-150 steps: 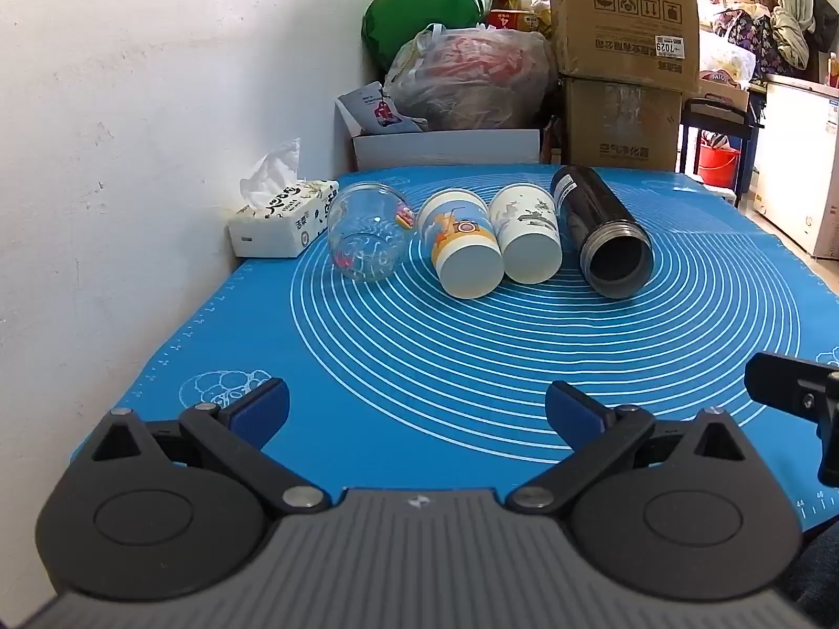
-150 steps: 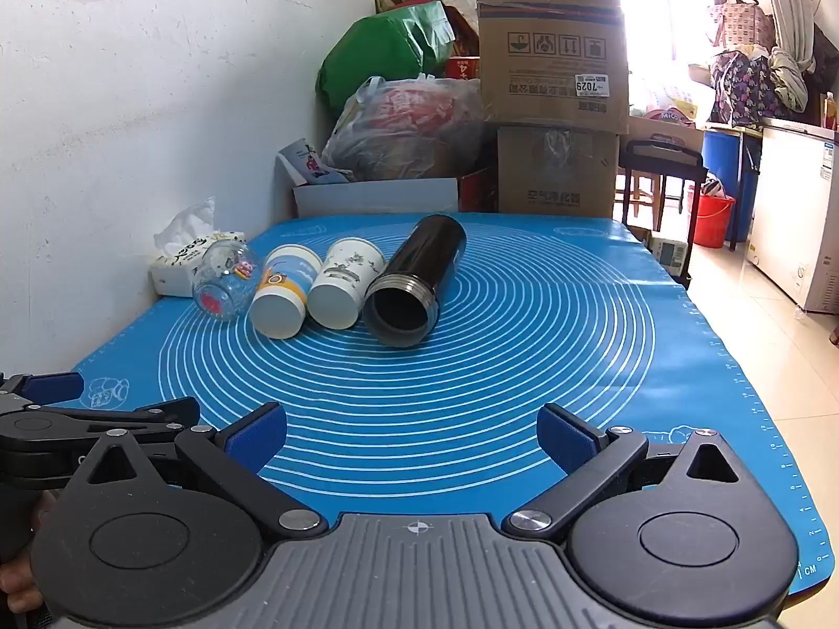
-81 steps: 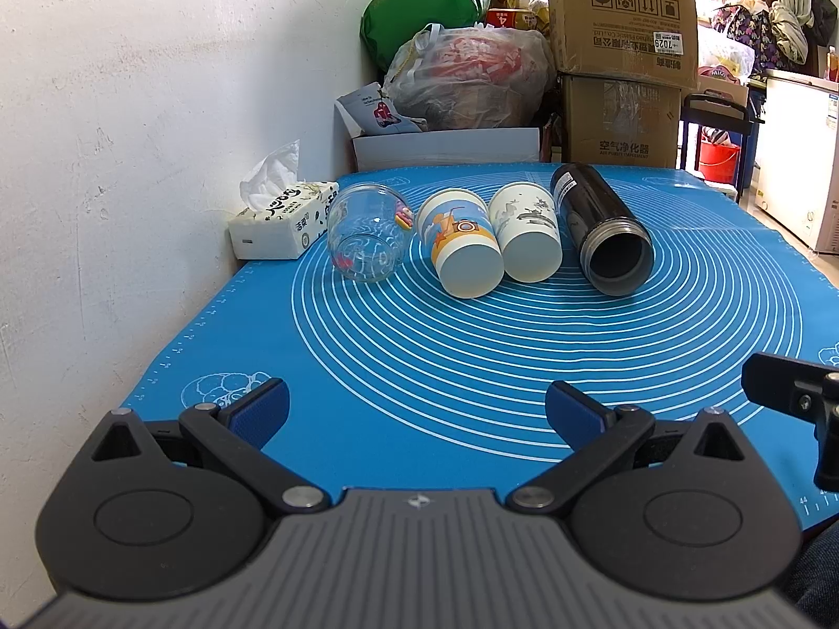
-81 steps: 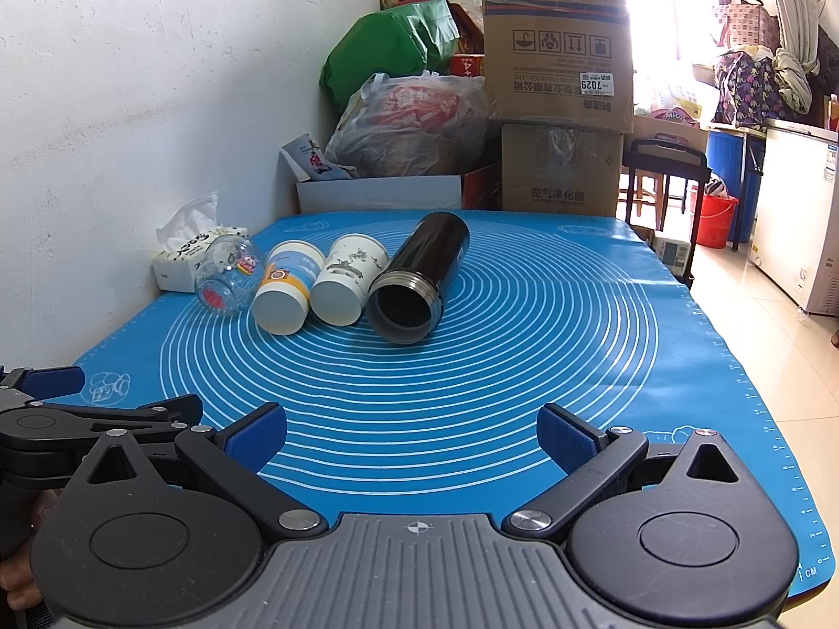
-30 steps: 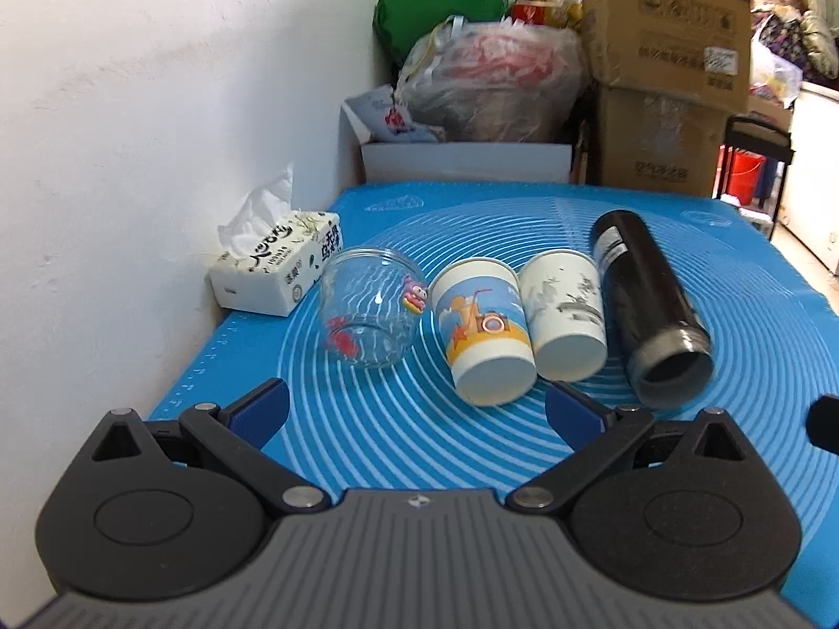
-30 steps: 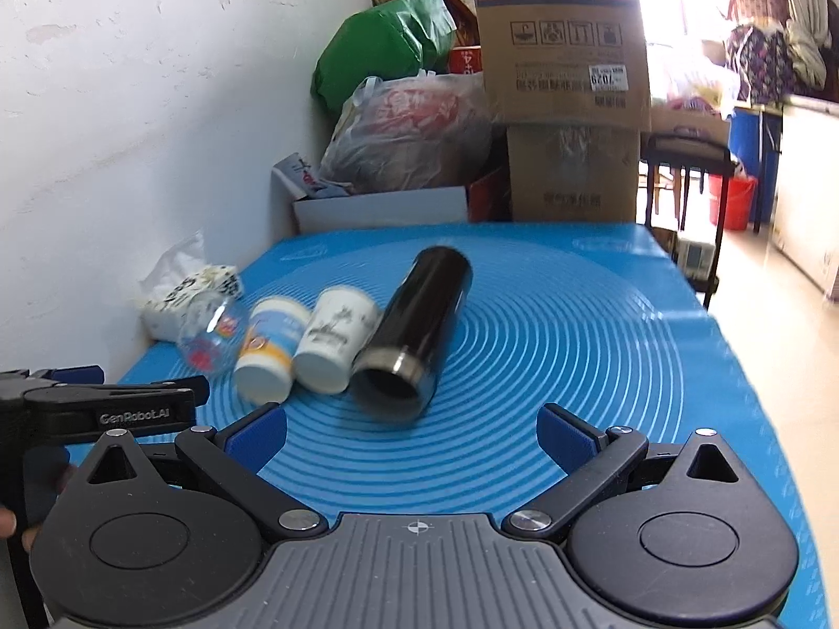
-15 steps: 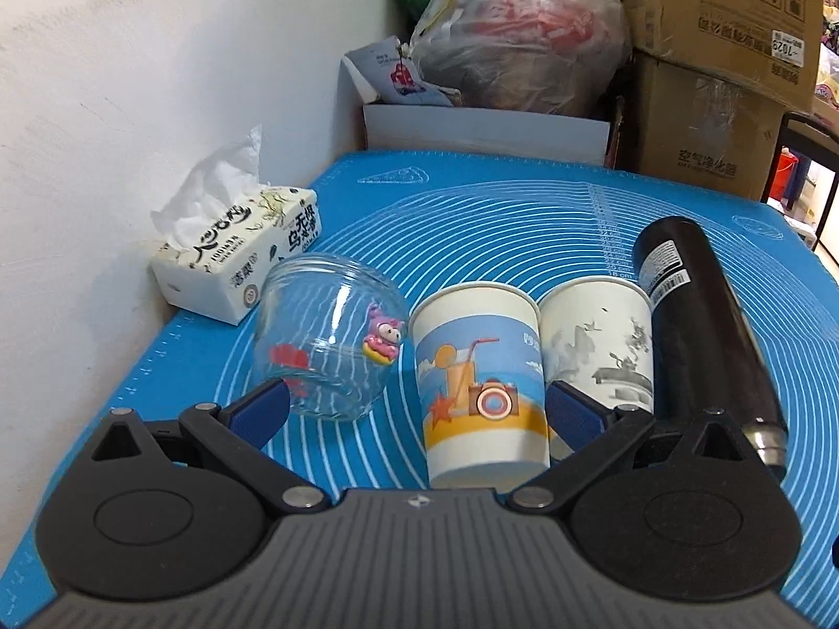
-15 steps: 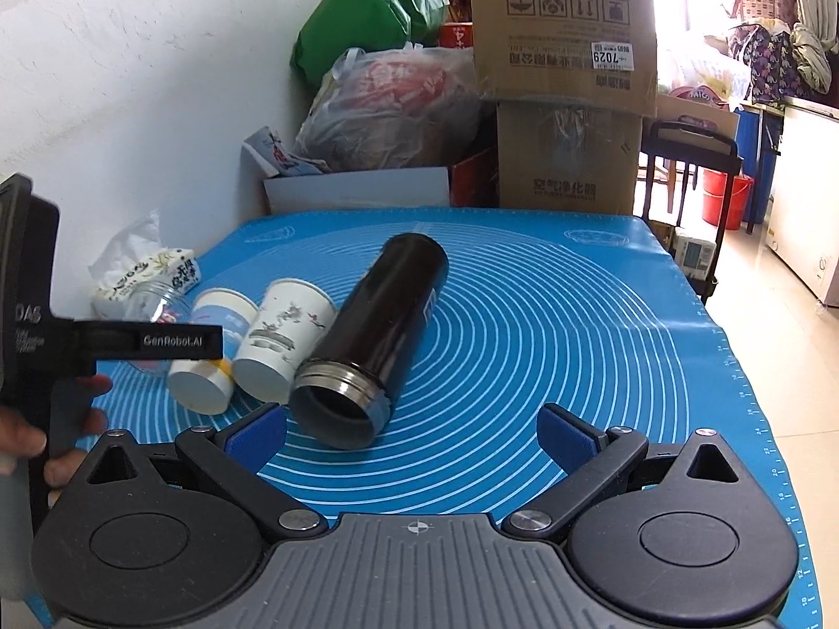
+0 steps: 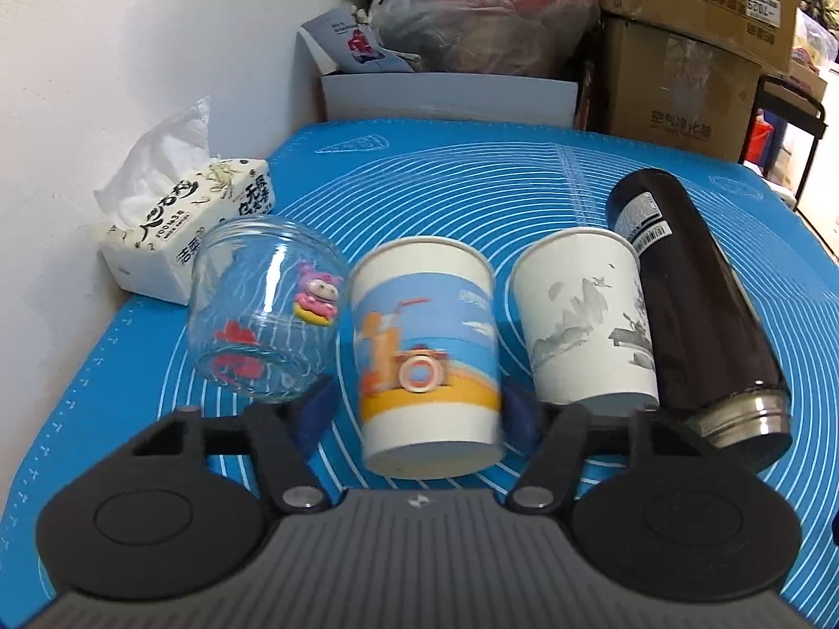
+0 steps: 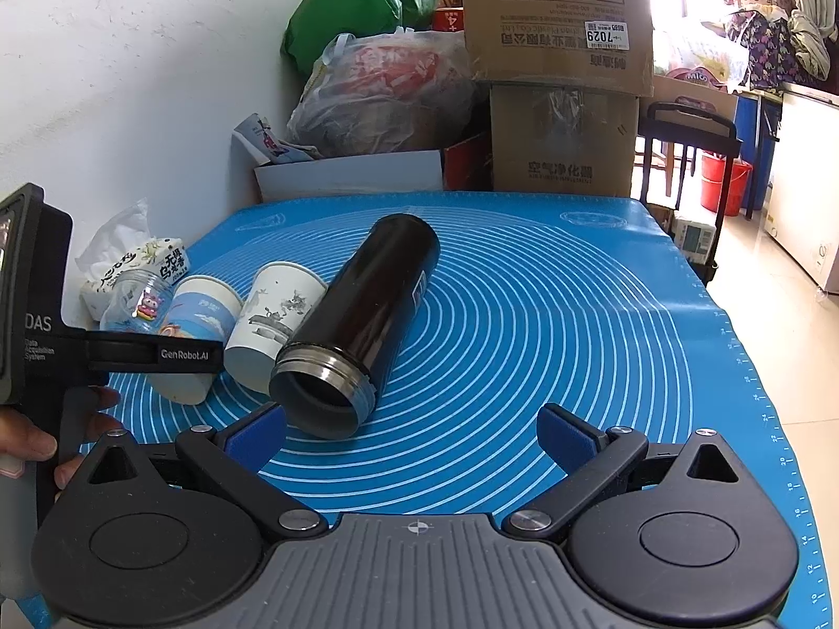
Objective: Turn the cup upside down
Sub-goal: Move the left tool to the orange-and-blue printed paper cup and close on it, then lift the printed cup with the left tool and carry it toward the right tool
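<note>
The mat (image 9: 524, 183) is bright blue with thin white concentric rings, and the wall (image 9: 131, 26) beside it is plain white. On it lie a clear glass jar (image 9: 262, 314) with red marks and a pink cartoon sticker, a paper cup (image 9: 427, 356) banded white, sky blue and orange-yellow with an orange drink and ring printed on it, a white cup (image 9: 584, 325) with a grey ink-wash landscape, and a glossy black flask (image 9: 697, 304) with a silver steel neck and a white barcode label. The tissue pack (image 9: 194, 225) is white with black characters — behind stand brown cardboard boxes (image 10: 561, 26) and a green bag (image 10: 362, 5).

Home storeroom — stacked cardboard boxes (image 10: 558, 26); stuffed bags (image 10: 388, 94); freezer (image 10: 810, 157).
</note>
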Tool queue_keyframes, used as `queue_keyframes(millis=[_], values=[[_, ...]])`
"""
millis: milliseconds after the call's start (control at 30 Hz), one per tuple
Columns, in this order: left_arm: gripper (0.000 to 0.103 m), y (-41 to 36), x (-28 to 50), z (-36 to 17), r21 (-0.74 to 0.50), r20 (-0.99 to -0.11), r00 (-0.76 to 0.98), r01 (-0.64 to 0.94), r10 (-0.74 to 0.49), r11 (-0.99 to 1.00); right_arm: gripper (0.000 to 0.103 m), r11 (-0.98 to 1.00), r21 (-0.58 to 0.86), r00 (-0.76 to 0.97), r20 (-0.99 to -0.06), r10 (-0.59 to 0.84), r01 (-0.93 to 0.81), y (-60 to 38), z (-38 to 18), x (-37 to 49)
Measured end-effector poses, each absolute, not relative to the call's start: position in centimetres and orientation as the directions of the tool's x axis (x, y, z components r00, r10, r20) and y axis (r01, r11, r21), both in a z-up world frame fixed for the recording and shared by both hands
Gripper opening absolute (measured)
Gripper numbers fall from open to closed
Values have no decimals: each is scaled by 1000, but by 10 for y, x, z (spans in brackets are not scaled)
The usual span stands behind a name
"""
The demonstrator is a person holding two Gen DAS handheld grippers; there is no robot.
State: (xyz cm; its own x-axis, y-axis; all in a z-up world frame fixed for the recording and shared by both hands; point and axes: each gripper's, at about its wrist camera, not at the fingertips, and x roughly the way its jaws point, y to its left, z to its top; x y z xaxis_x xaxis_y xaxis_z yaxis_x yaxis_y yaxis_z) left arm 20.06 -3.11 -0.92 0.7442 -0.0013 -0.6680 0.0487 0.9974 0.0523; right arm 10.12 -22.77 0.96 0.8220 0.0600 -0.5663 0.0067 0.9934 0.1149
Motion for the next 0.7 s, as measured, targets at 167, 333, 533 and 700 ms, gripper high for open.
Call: queue_keyframes(millis=[167,333,533,700], values=[[58,-33,195,-7,58,-644,765,66,-13,996,103,993,118,821,-568,59,11,-230,10,100],[58,-33,183,-1,63,-642,766,84,-24,995,103,993,120,819,-571,60,11,-232,13,95],[58,-35,147,9,47,-640,766,113,-57,992,103,993,120,826,-560,57,12,-235,21,84],[58,-41,111,14,30,-645,759,144,-91,989,103,995,99,830,-555,54,1,-236,29,68]])
